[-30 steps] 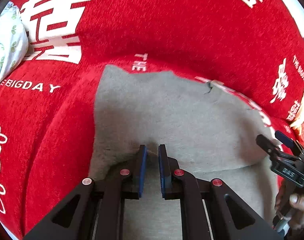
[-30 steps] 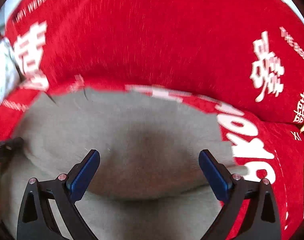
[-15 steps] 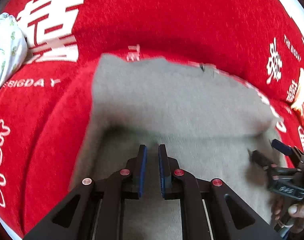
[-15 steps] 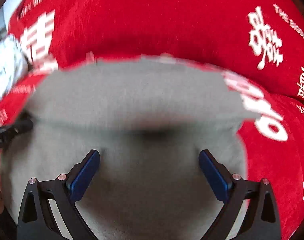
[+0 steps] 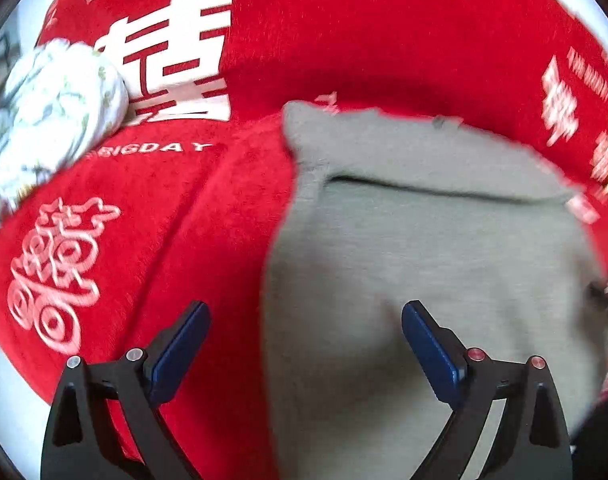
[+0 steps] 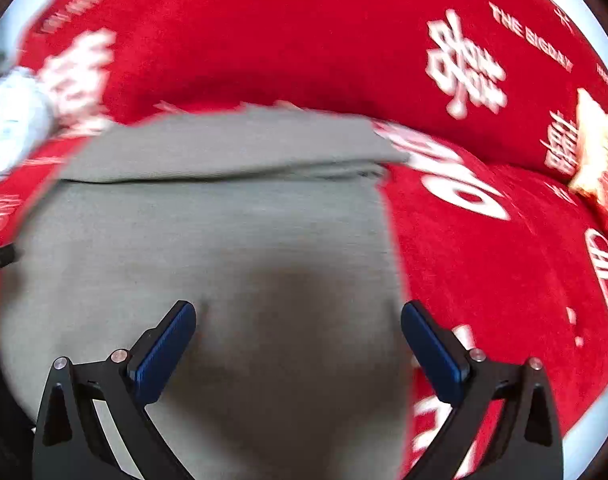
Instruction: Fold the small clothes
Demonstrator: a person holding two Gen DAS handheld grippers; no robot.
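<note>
Once clamped shut, left tongs (image 5: 305, 344) now spread, grey garment (image 5: 423, 240) dropped folded; right tongs (image 6: 298, 346) gaping too; fold done.

— What is seen over the red cloth (image 5: 208, 240)?
— A grey garment (image 5: 423, 248), folded over at its far edge, is spread on it. The left gripper (image 5: 305, 320) is held wide open above the garment's left edge.
— And left of the garment?
— A white bundle (image 5: 56, 112) is seen.

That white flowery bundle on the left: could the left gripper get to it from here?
Probably yes: the left gripper is open and empty, and only bare red cover lies between it and the bundle.
</note>
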